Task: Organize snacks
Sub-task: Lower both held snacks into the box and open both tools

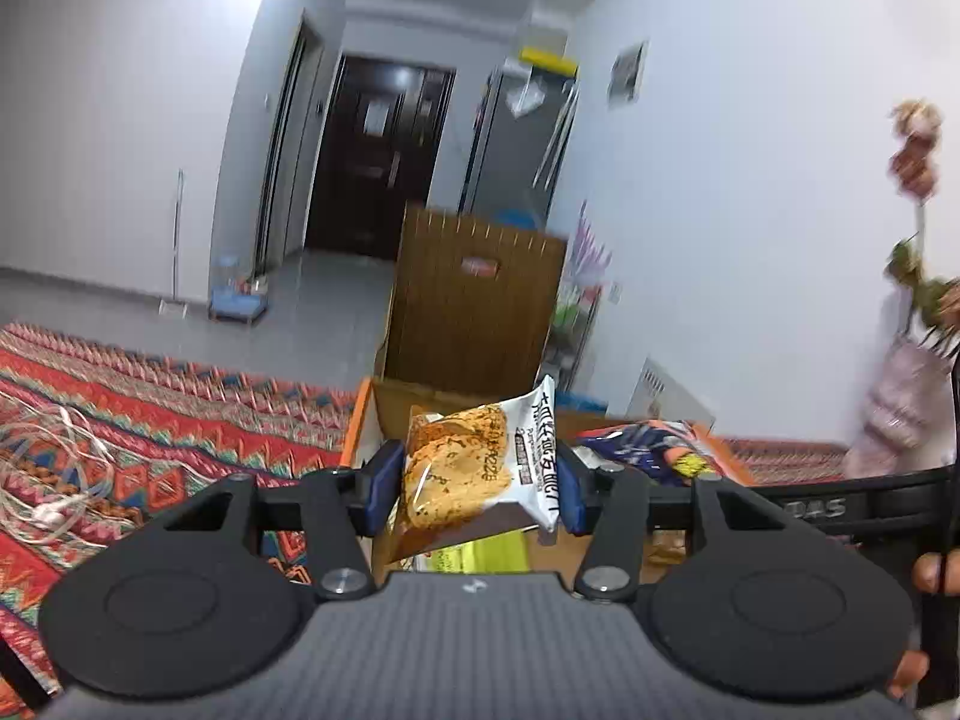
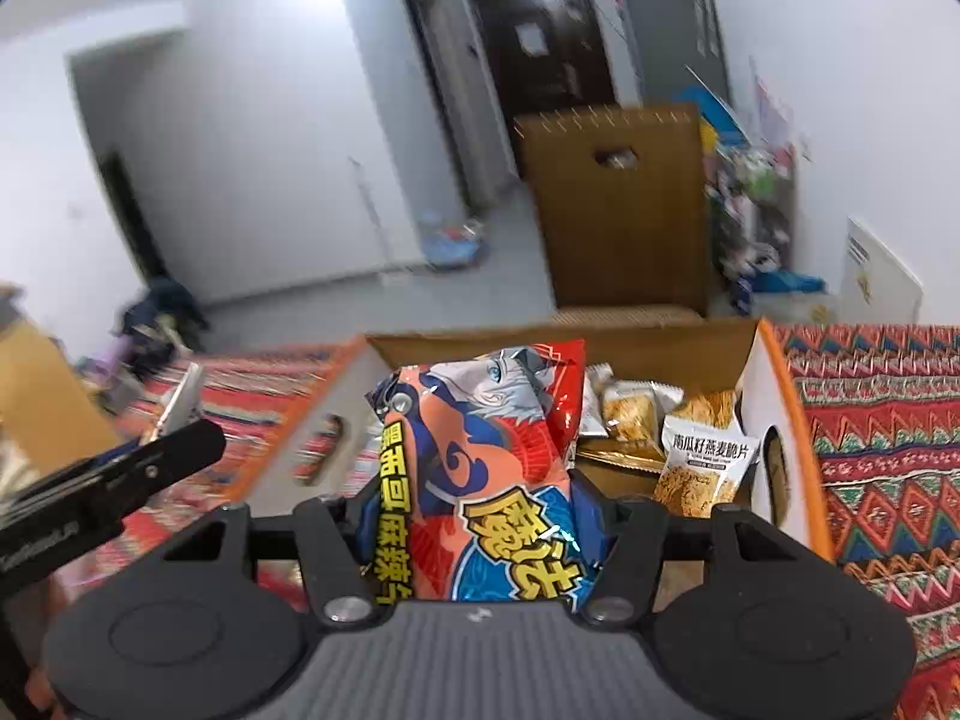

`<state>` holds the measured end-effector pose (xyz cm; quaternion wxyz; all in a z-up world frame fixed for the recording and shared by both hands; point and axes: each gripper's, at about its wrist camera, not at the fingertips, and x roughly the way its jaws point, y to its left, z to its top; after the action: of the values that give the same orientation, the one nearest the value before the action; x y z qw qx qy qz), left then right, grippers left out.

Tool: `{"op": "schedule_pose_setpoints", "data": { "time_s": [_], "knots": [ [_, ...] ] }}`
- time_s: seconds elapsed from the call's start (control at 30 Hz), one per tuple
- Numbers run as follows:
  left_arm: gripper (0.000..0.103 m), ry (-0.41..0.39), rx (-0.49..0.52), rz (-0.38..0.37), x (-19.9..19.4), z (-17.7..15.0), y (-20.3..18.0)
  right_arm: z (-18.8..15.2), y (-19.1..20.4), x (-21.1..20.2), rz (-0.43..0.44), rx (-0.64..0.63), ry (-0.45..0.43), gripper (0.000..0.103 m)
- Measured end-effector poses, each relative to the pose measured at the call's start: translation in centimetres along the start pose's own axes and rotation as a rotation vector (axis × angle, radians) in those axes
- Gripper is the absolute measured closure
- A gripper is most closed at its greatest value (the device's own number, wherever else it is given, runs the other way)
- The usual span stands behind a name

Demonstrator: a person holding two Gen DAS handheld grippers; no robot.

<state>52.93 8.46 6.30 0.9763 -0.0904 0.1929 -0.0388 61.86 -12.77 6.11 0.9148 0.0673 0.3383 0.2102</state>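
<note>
The left gripper [image 1: 474,480] is clamped on a small cracker packet [image 1: 474,468], its blue pads pressing the packet's two sides. The packet is white and see-through with golden crackers inside; it tilts, its long axis running from lower left to upper right, printed end up and to the right. Just past it is an open cardboard box [image 1: 366,420] with orange-edged flaps, standing on a desk covered by a red patterned cloth [image 1: 180,408]. White cables [image 1: 54,480] lie tangled on the cloth to the left. The right gripper [image 2: 474,516] is clamped on a larger red, orange and blue snack bag [image 2: 480,456], which stands roughly upright, long axis pointing up and away toward the box. Inside the box [image 2: 780,420] lie more small packets, among them a white oat crisp packet [image 2: 708,468] leaning against the right wall. A tall brown cardboard carton [image 2: 618,204] stands on the floor behind the desk, before a dark door [image 2: 540,54].
</note>
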Motion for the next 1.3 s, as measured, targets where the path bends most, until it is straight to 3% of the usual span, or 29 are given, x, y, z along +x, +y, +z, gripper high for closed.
{"op": "schedule_pose_setpoints", "data": {
  "time_s": [0.13, 0.3, 0.43, 0.53, 0.57, 0.63, 0.77, 1.0, 1.2, 1.3],
  "knots": [
    [0.052, 0.046, 0.045, 0.026, 3.6, -1.0, 0.4, 0.4, 0.6, 5.0, -0.064, 0.0, 0.062, 0.045],
    [0.051, 0.115, 0.053, 0.033, 5.8, -2.1, 1.3, -0.1, 1.3, 7.6, -0.112, -0.009, 0.094, 0.045],
    [0.04, 0.134, 0.089, 0.031, 6.2, -2.8, 1.3, -0.6, 1.3, 9.7, -0.15, -0.007, 0.129, 0.044],
    [0.027, 0.135, 0.122, 0.016, 5.6, -2.6, 1.1, -1.0, 1.1, 9.9, -0.099, 0.026, 0.166, 0.036],
    [0.026, 0.125, 0.119, 0.016, 5.2, -2.3, 1.3, -1.2, 1.2, 9.5, -0.081, 0.034, 0.165, 0.035],
    [0.025, 0.109, 0.088, 0.013, 4.2, -1.4, 1.6, -1.2, 0.8, 8.3, -0.018, 0.058, 0.155, 0.031],
    [0.023, 0.083, 0.031, 0.003, 1.4, 0.6, 1.9, -0.6, 0.4, 4.7, 0.0, 0.066, 0.105, 0.029],
    [0.02, 0.048, 0.08, 0.014, -5.1, 2.5, 0.0, -0.2, 1.7, -4.8, -0.029, -0.095, 0.015, 0.028],
    [0.015, 0.007, 0.097, 0.048, -13.3, 1.8, -2.1, -2.0, 2.5, -14.8, -0.041, -0.199, -0.088, 0.017],
    [0.011, -0.014, 0.115, 0.051, -18.0, 0.5, -3.3, -4.6, 2.7, -19.7, -0.032, -0.221, -0.148, 0.015]
  ]
}}
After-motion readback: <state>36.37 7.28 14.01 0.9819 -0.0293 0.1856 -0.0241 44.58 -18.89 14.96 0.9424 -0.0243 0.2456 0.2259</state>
